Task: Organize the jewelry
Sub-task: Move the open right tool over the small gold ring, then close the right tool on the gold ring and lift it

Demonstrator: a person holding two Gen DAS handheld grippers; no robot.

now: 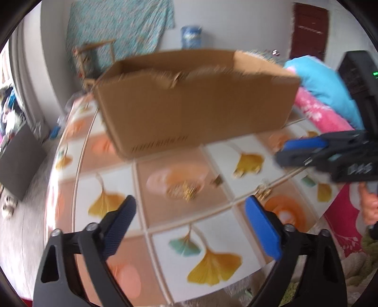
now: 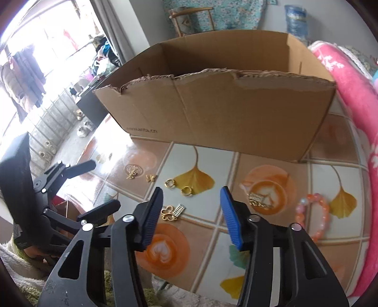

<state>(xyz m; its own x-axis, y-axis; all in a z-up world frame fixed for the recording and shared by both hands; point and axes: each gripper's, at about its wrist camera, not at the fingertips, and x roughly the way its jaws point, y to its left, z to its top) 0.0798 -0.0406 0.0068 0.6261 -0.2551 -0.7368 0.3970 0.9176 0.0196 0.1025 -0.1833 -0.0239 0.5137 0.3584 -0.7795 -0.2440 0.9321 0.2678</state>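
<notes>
Several small gold jewelry pieces lie on the patterned table: two gold hoop earrings (image 2: 178, 187), a gold butterfly charm (image 2: 168, 213) beside a small silver piece (image 2: 179, 210), a gold chain piece (image 2: 258, 199) and a pink bead bracelet (image 2: 315, 216). An open cardboard box (image 2: 219, 101) stands behind them. My right gripper (image 2: 191, 211) is open and empty, just in front of the hoops. My left gripper (image 1: 190, 226) is open and empty above the table, near a blurred gold cluster (image 1: 183, 190). The box also shows in the left wrist view (image 1: 196, 104).
The table (image 2: 203, 238) has a glossy ginkgo-leaf and coffee-cup print. A pink blanket (image 2: 354, 99) lies along its right side. A chair (image 2: 189, 16) and patterned cloth stand behind the box. The left wrist view is motion-blurred.
</notes>
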